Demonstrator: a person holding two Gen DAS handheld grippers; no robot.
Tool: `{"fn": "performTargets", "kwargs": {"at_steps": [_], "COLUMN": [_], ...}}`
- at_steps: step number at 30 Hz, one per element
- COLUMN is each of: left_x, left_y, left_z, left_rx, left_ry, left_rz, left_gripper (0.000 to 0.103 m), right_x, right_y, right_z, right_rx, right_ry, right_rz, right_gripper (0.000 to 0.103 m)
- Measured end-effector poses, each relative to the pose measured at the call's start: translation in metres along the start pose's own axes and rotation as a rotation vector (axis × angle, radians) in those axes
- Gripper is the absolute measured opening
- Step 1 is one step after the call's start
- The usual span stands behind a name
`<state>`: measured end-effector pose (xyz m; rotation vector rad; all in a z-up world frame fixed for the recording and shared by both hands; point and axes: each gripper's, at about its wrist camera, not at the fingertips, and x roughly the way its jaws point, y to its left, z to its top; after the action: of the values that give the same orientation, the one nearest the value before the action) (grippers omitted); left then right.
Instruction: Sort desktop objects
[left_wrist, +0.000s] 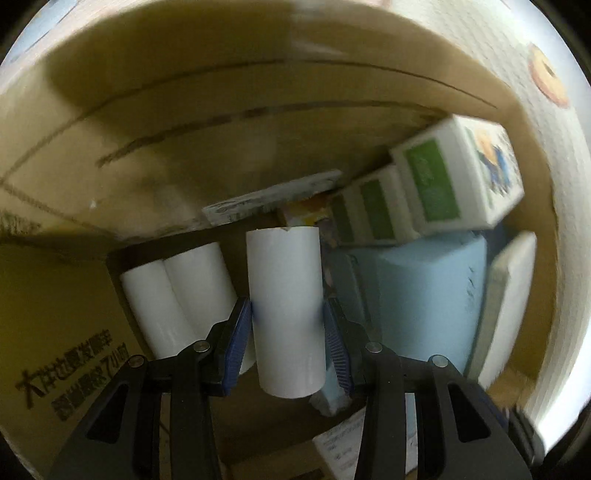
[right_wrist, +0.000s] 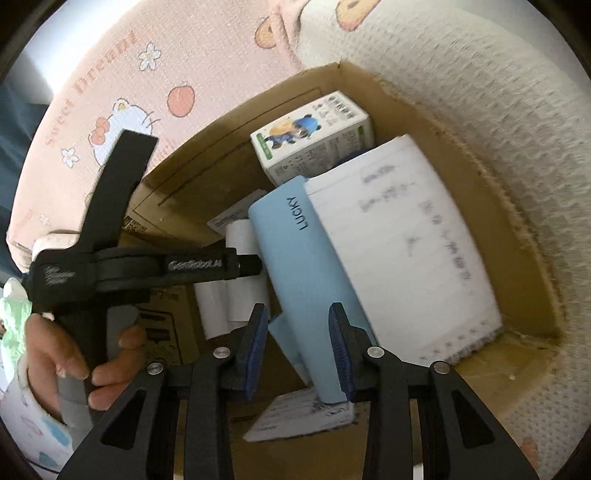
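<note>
My left gripper (left_wrist: 287, 325) is shut on a white paper roll (left_wrist: 284, 295) and holds it inside a cardboard box (left_wrist: 147, 155), beside two more white rolls (left_wrist: 173, 291) lying at the left of the box floor. My right gripper (right_wrist: 298, 332) is open above the same box (right_wrist: 517, 266), its jaws on either side of a light blue notebook marked LUCKY (right_wrist: 306, 273) without gripping it. The left gripper's body (right_wrist: 147, 269) and the hand holding it show in the right wrist view, reaching into the box over the rolls (right_wrist: 236, 288).
The box also holds white-and-green cartoon cartons (left_wrist: 454, 173) (right_wrist: 314, 136), a white notebook (right_wrist: 399, 258) against the right wall, the blue notebook (left_wrist: 428, 295) and loose printed cards (right_wrist: 303, 417). A pink cartoon cloth (right_wrist: 147, 74) and white textured fabric (right_wrist: 498, 110) surround the box.
</note>
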<state>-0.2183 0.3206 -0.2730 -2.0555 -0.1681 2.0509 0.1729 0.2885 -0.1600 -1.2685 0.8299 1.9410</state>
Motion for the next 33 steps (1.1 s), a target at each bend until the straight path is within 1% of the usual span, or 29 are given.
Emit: {"fn": "performTargets", "kwargs": {"at_steps": [2,4,7,10,12,15,16,17,18,19,20,21,25,26,27,28,30,31,33], "left_x": [0.004,0.009,0.015,0.021,0.019,0.004,-0.003,-0.012,-0.019,-0.029,-0.038,-0.047,-0.082,-0.087,-0.094,-0.098,-0.107,-0.109,-0.110], "left_y": [0.004,0.007,0.010,0.011,0.010,0.004,0.001,-0.003,-0.004,-0.006,-0.006,-0.005,0.007,0.005,0.010,0.011,0.017,0.032,0.036], "left_z": [-0.001,-0.002,-0.003,-0.005,-0.008,-0.013,-0.016,-0.019,-0.022,-0.026,-0.029,-0.033,-0.045,-0.038,-0.039,-0.030,-0.031,-0.039,-0.033], "left_rx": [-0.024,-0.040,-0.053,-0.049,-0.032,0.039,0.076,0.121,0.150,0.186,0.209,0.229,0.273,0.283,0.293,0.296,0.299,0.300,0.302], "left_ry": [-0.002,-0.006,-0.016,0.013,0.008,-0.044,-0.065,-0.087,-0.104,-0.131,-0.149,-0.168,-0.229,-0.241,-0.258,-0.267,-0.291,-0.299,-0.312], "left_rz": [0.010,0.033,0.060,0.083,0.085,0.099,0.094,0.086,0.081,0.070,0.053,0.030,-0.033,-0.044,-0.060,-0.072,-0.105,-0.122,-0.156], "left_gripper": [0.044,0.038,0.038,0.038,0.038,0.038,0.037,0.034,0.025,0.019,0.017,0.012,0.011,0.011,0.010,0.010,0.010,0.010,0.010], "right_x": [-0.005,-0.007,-0.010,-0.010,-0.009,-0.007,-0.006,-0.005,-0.005,-0.005,-0.007,-0.008,-0.007,-0.005,-0.003,0.001,0.011,0.011,0.018], "right_y": [0.000,0.003,0.006,0.008,0.007,0.006,0.010,0.010,0.011,0.012,0.017,0.013,0.027,0.031,0.035,0.039,0.047,0.044,0.052], "right_z": [-0.001,0.001,0.000,-0.001,-0.001,-0.003,-0.003,-0.003,-0.007,-0.007,0.004,0.002,0.004,0.004,0.006,0.008,0.012,0.020,0.019], "right_rx": [0.003,0.003,-0.005,-0.013,-0.004,0.004,0.004,0.002,0.005,0.010,0.012,0.014,0.004,0.004,0.011,0.016,0.024,0.027,0.053], "right_ry": [-0.005,-0.013,-0.016,-0.010,-0.006,0.005,0.004,0.008,0.011,0.015,0.019,0.020,0.034,0.041,0.049,0.061,0.086,0.095,0.133], "right_rz": [0.008,0.010,0.000,-0.007,-0.001,-0.012,-0.017,-0.021,-0.025,-0.021,-0.011,0.000,0.031,0.043,0.055,0.070,0.089,0.091,0.109], "right_gripper": [0.031,0.031,0.031,0.031,0.031,0.031,0.031,0.031,0.031,0.031,0.031,0.031,0.031,0.031,0.031,0.031,0.031,0.031,0.031]}}
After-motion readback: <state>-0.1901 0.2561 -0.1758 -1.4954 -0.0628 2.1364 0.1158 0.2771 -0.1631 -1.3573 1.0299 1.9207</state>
